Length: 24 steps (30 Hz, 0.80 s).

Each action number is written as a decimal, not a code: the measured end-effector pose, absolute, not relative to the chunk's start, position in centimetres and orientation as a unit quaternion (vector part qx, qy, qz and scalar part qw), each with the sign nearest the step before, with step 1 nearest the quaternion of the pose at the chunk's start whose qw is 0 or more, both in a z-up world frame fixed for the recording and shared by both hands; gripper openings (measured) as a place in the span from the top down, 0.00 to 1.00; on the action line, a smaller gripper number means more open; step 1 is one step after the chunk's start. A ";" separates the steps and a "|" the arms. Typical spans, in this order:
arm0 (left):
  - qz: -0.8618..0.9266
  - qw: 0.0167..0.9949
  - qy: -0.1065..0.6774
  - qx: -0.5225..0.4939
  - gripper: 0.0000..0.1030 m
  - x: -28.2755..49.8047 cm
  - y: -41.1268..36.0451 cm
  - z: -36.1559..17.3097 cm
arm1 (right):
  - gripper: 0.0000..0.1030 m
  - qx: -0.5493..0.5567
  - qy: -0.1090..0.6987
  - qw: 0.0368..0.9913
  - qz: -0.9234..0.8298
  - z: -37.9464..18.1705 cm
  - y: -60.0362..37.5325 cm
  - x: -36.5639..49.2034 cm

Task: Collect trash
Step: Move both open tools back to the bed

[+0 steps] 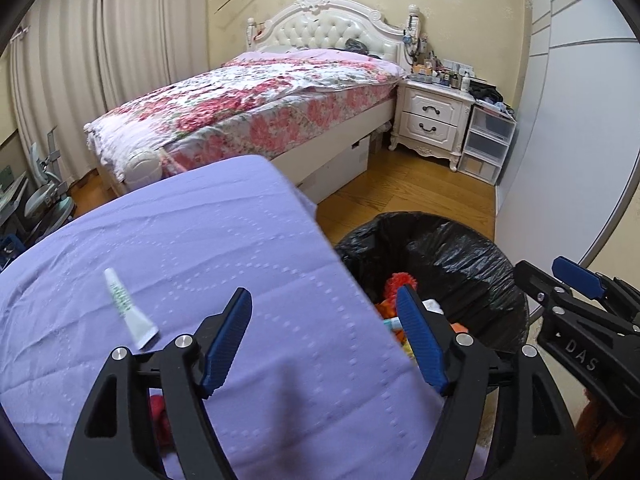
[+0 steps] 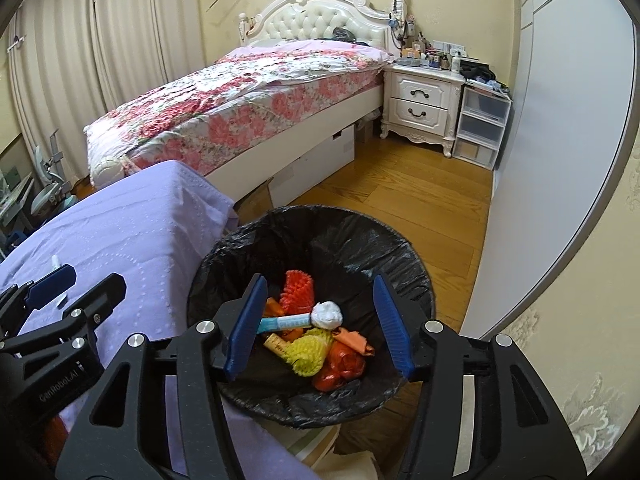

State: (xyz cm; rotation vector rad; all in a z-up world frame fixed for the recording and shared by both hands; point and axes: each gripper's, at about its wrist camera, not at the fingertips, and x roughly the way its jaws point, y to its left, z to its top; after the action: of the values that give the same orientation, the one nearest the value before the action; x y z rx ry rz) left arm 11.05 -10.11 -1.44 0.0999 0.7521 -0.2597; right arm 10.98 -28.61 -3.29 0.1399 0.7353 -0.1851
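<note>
A small white tube with green print [image 1: 130,312] lies on the purple cloth-covered table [image 1: 200,240], just left of my left gripper [image 1: 326,340], which is open and empty over the table's right edge. A bin lined with a black bag [image 2: 280,240] stands beside the table and holds several pieces of trash: a white paper ball [image 2: 328,314], a blue and white tube [image 2: 286,323], yellow foam netting [image 2: 308,354], orange and red wrappers. My right gripper [image 2: 320,328] is open and empty above the bin. The bin also shows in the left wrist view [image 1: 460,256].
A bed with a floral cover [image 2: 248,96] stands behind the table. A white nightstand [image 2: 420,108] and plastic drawers [image 2: 482,128] stand at the far right. A grey wardrobe door [image 2: 560,160] runs along the right. Wooden floor [image 2: 400,192] lies between bed and bin.
</note>
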 end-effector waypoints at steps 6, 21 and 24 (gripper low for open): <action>-0.093 0.925 0.367 0.031 0.28 9.7 -5.5 -0.8 | 0.46 0.067 0.362 0.929 -0.050 -3.0 -25.6 10.2; 0.043 0.926 0.374 -0.007 0.27 5.8 8.4 -1.3 | 0.46 0.008 0.378 0.921 0.091 -2.8 -13.2 9.3; 0.063 0.924 0.377 -0.020 0.27 5.3 10.6 -1.7 | 0.46 0.000 0.382 0.918 0.112 -2.9 -11.2 9.1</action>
State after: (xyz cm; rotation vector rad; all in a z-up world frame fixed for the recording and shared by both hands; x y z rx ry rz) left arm 5.34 10.59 -1.67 -0.0414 0.7745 0.1297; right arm 9.11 -11.23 -2.88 -0.0001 0.7852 0.2295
